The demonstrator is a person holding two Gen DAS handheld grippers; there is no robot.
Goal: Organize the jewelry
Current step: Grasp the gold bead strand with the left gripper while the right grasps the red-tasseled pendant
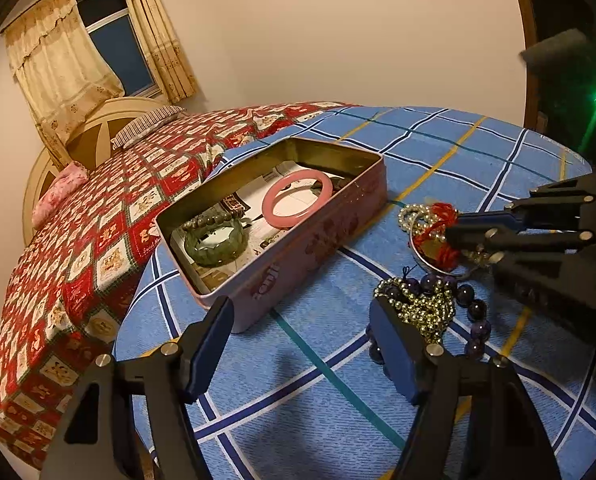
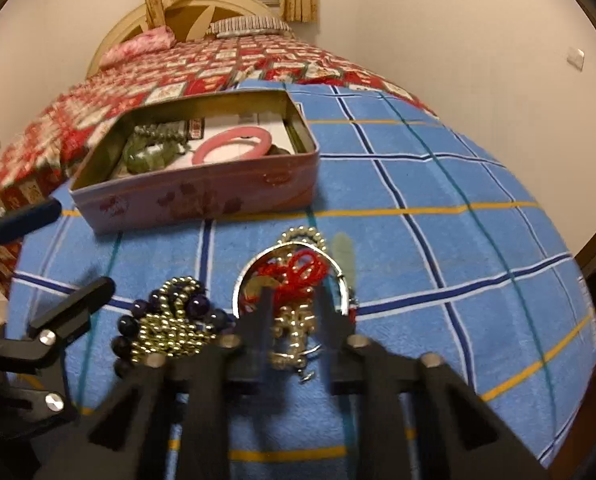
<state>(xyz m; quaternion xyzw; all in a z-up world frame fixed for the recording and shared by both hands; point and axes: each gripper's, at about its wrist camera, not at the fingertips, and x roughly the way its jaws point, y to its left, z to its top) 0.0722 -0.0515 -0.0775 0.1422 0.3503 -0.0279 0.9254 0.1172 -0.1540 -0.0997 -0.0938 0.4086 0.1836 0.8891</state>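
Observation:
An open pink tin (image 1: 298, 256) (image 2: 202, 196) sits on a blue checked cloth and holds a pink bangle (image 1: 298, 196) (image 2: 234, 144) and a green bead bracelet (image 1: 216, 242) (image 2: 146, 156). A pile of gold bead chain and purple beads (image 1: 430, 304) (image 2: 170, 324) lies right of the tin. My left gripper (image 1: 302, 344) is open and empty in front of the tin. My right gripper (image 2: 294, 300) (image 1: 462, 240) is closing around a tangle of red cord, gold chain and a silver bangle (image 2: 298, 276) (image 1: 434, 236).
The cloth (image 1: 458, 152) covers a bed with a red patterned quilt (image 1: 98, 240) and pillows (image 1: 146, 124) at the headboard. A pale green piece (image 2: 344, 256) lies beside the silver bangle. A wall rises behind.

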